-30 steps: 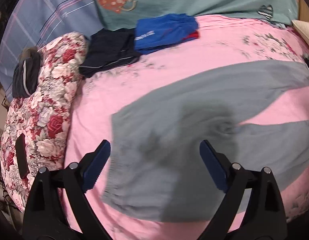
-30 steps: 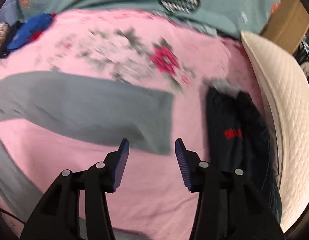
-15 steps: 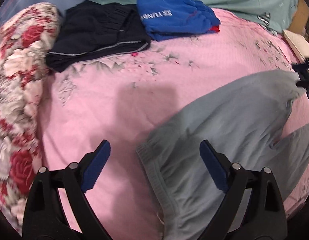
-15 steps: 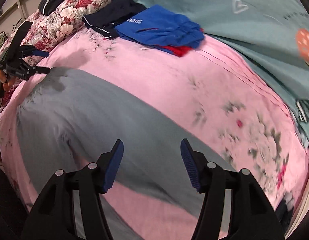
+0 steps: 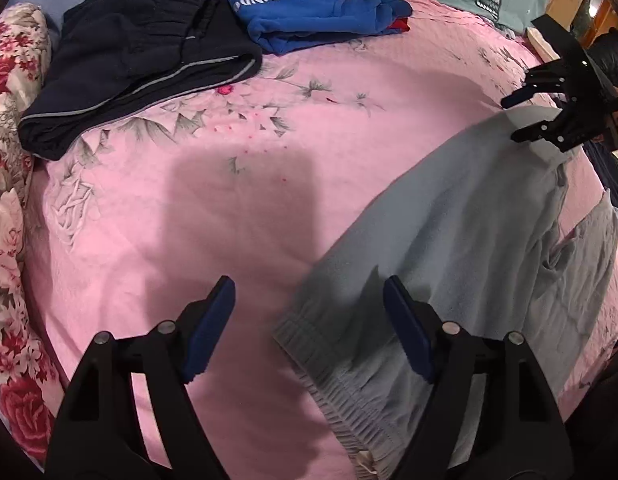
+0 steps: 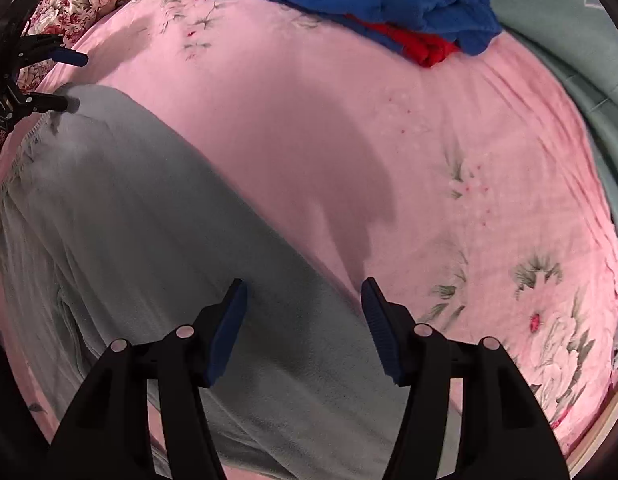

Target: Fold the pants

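My bed is spread with a pink floral bedspread [image 5: 237,208], and everything I'm working with lies on it. There are no containers here. The grey pants [image 5: 449,248] are the biggest thing on it: they lie across the near right part of the bed, the ribbed waistband [image 5: 325,364] at the near end in my left view and the leg running away toward the far right. In my right view the same pants [image 6: 121,216] fill the lower left, the edge of the cloth running diagonally down between my fingers.

At the far side sit two folded garments, side by side and touching: a dark navy one [image 5: 137,76] with a pale stripe, and a blue one [image 5: 309,4] with white lettering, a bit of red cloth [image 6: 425,46] showing under its right end. A red-and-white floral cushion [image 5: 9,200] lines the left edge, and a teal sheet [image 6: 569,12] covers the far end.

My left gripper [image 5: 309,320] is wide open and holds nothing; its right finger is over the waistband corner, the left over bare bedspread. My right gripper [image 6: 305,320] is also spread wide and empty, hovering over the pant leg's edge; I cannot tell whether either touches the cloth. Each gripper shows small in the other's view, at the pants' far end.
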`<state>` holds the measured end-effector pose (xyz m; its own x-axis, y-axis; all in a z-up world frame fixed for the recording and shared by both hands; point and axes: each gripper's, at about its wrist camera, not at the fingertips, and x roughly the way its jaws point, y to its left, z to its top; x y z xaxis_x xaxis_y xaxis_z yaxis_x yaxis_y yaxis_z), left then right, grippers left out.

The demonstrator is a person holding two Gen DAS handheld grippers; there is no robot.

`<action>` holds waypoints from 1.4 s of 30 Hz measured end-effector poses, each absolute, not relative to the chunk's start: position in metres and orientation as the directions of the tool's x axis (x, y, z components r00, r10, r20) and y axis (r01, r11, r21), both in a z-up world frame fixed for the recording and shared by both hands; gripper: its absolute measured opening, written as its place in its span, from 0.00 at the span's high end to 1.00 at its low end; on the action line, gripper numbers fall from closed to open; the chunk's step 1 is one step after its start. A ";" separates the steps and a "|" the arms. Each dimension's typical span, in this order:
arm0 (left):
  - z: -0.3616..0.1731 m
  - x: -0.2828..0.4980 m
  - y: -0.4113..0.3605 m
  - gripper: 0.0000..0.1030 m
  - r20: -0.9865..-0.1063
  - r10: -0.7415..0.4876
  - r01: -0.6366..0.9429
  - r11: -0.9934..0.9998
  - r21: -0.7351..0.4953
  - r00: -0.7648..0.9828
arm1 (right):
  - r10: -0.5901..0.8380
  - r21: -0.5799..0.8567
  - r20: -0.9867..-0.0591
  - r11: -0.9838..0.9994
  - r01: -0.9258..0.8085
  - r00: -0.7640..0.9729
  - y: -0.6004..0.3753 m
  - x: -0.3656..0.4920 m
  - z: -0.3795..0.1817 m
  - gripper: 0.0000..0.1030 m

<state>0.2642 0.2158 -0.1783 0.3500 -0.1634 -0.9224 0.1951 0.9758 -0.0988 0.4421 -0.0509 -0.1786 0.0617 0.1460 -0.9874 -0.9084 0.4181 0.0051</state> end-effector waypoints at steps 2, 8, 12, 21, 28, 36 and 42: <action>-0.180 0.267 0.211 0.28 -0.928 -0.171 0.228 0.969 -0.098 0.331 | 0.153 0.015 -0.987 0.406 -0.914 0.051 -0.050 0.444 -0.179 0.42; -0.186 0.273 0.199 0.54 -0.937 -0.166 0.275 0.958 -0.080 0.306 | 0.152 0.018 -0.987 0.383 -0.924 0.044 -0.049 0.443 -0.178 0.45; -0.185 0.275 0.197 0.67 -0.939 -0.162 0.284 0.956 -0.074 0.302 | 0.147 0.013 -0.988 0.372 -0.928 0.045 -0.054 0.443 -0.174 0.64; -0.173 0.272 0.199 0.89 -0.924 -0.148 0.265 0.963 -0.053 0.353 | 0.146 -0.046 -0.983 0.372 -0.927 0.108 -0.060 0.419 -0.149 0.97; -0.132 0.245 0.199 0.90 -0.882 -0.136 0.268 0.963 -0.012 0.450 | 0.207 -0.098 -0.962 0.342 -0.935 0.176 -0.077 0.377 -0.091 0.97; -0.082 0.168 0.198 0.91 -0.842 -0.120 0.257 0.966 0.022 0.525 | 0.260 -0.104 -0.952 0.220 -0.970 0.161 -0.114 0.270 -0.048 0.97; -0.095 0.125 0.192 0.91 -0.861 -0.129 0.223 0.975 -0.019 0.491 | 0.223 -0.077 -0.969 0.121 -0.990 0.103 -0.128 0.187 -0.082 0.97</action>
<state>0.1245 0.1918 -0.0946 0.4914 -0.1290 -0.8613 0.2230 0.9746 -0.0187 0.1868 -0.1280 -0.0818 0.1025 0.2232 -0.9694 -0.9897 0.1205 -0.0769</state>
